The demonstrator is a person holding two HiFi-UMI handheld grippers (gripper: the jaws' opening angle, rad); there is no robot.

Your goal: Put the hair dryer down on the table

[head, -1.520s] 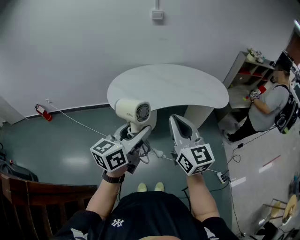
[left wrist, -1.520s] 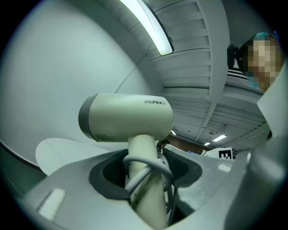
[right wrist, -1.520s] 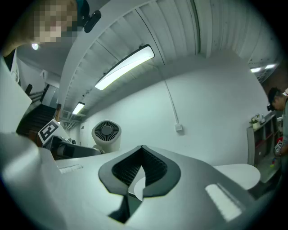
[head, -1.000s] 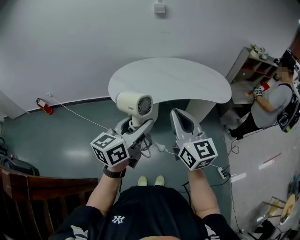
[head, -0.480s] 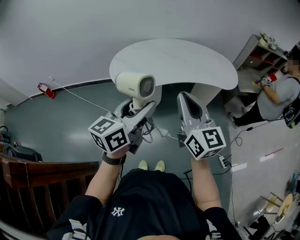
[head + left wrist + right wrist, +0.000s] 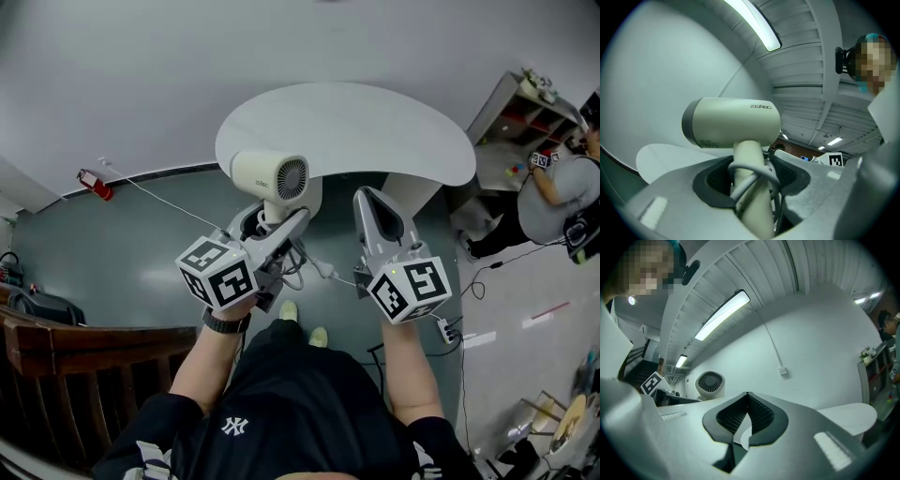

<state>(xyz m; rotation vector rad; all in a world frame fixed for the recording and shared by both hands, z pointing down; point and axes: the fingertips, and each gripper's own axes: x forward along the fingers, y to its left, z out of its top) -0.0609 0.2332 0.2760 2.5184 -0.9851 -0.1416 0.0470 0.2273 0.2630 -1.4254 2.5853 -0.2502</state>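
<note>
A cream hair dryer [image 6: 270,178] stands upright in my left gripper [image 6: 272,236], whose jaws are shut on its handle [image 6: 749,187] with the grey cord [image 6: 752,169] looped round it. The dryer's barrel [image 6: 733,122] lies crosswise above the jaws; its rear grille [image 6: 709,383] also shows in the right gripper view. It hangs just before the near edge of the white rounded table [image 6: 375,131]. My right gripper [image 6: 372,208] is beside it to the right, shut with nothing between the jaws, its tips at the table's near edge.
The table's white pedestal [image 6: 405,204] stands below its right side. A cable [image 6: 155,202] runs over the grey floor to a red object [image 6: 90,184] by the wall. A wooden chair [image 6: 75,342] is at lower left. A person [image 6: 553,192] stands by shelves [image 6: 511,131] at the right.
Over the frames the table has come a little closer to both grippers. The left gripper keeps its hold on the dryer, and the right stays shut beside it.
</note>
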